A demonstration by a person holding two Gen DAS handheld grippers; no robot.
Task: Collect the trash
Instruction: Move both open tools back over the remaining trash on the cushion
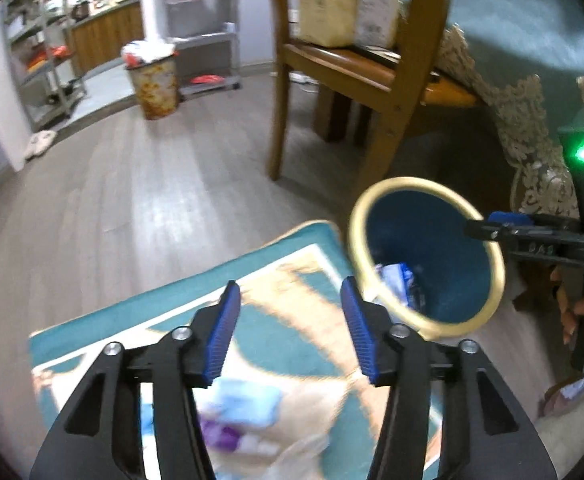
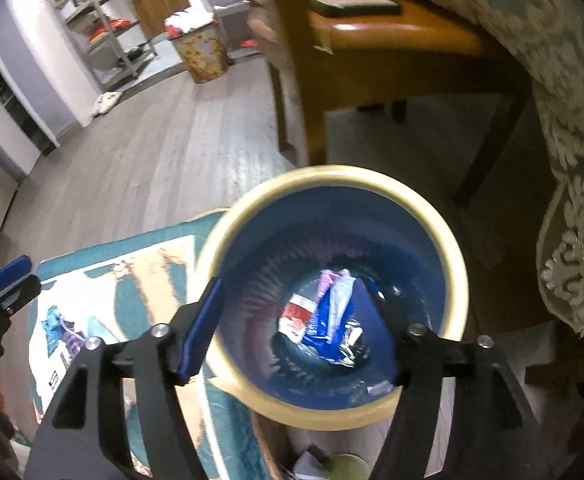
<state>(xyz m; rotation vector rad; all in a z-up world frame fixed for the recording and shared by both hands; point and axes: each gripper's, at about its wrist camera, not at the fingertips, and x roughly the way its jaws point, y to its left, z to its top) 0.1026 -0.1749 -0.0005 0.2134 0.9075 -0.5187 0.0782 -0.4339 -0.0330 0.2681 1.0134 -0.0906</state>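
Trash bin (image 1: 452, 280), blue w/ cream rim, stands on floor just beside teal rug (image 1: 131, 312), near wooden chair (image 1: 372, 80).

Left wrist view: left gripper (image 1: 289, 320) released, jaws apart, nothing btwn pads; blurred wrappers (image 1: 243, 408) on rug below it. Right gripper (image 1: 488, 226) reaches over bin rim.

Right wrist view: right gripper (image 2: 287, 328) released, jaws wide, hovering over bin mouth (image 2: 458, 264); wrappers (image 2: 324, 320) lie at bin bottom. More litter (image 2: 67, 332) on rug at left.
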